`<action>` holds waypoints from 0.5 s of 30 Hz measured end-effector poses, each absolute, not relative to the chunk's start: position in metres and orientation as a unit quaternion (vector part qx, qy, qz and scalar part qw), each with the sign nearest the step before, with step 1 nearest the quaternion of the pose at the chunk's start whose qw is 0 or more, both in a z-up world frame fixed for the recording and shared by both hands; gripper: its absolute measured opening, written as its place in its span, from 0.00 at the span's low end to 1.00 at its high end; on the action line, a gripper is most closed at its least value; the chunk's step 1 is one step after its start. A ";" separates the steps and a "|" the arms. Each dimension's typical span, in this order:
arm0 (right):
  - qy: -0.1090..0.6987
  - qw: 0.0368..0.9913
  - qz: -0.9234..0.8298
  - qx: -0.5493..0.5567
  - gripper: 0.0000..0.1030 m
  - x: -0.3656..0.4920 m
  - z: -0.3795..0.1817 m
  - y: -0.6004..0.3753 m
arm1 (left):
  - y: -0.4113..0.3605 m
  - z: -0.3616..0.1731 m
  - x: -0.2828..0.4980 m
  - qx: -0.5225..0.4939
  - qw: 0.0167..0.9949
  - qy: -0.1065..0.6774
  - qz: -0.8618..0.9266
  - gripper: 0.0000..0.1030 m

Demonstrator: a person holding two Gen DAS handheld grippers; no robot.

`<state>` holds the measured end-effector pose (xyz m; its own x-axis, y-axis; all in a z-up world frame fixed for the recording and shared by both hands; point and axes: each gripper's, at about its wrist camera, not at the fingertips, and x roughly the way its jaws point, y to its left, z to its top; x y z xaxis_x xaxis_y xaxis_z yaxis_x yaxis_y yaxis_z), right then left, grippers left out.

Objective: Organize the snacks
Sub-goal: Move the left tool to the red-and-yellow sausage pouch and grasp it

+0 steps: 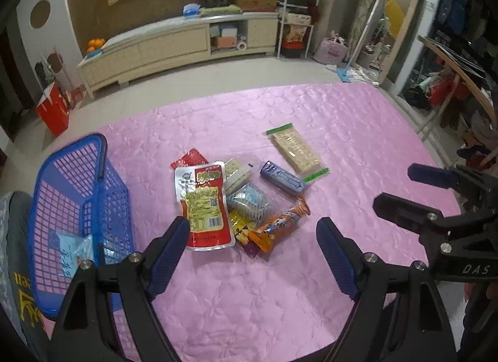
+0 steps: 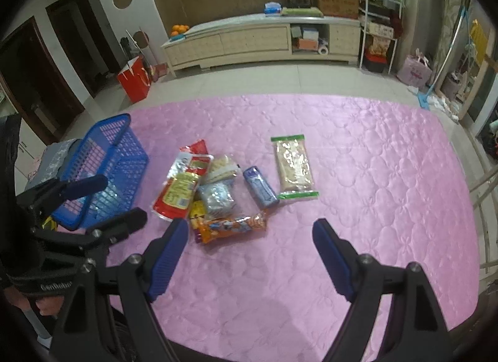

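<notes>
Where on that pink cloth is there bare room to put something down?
Bare: the pink cloth right of the cracker pack, and the near strip below the orange wrapper. Crowded: the snack heap beside the blue basket.

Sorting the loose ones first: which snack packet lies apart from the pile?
The long beige cracker packet with green ends, lying alone on the pink cloth, farthest from the blue basket.
</notes>
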<state>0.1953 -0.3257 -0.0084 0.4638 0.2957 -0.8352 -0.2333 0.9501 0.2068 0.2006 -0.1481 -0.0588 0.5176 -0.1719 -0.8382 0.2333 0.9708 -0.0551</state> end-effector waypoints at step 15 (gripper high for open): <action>0.529 0.833 0.161 0.009 0.83 0.239 -0.086 -0.309 | -0.143 -0.142 0.243 0.036 0.850 0.521 -0.067 0.79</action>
<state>0.2388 -0.3093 -0.0857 0.3887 0.2782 -0.8783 -0.2586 0.9479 0.1858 0.2430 -0.1434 -0.1421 0.4477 -0.0766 -0.8909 0.1525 0.9883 -0.0083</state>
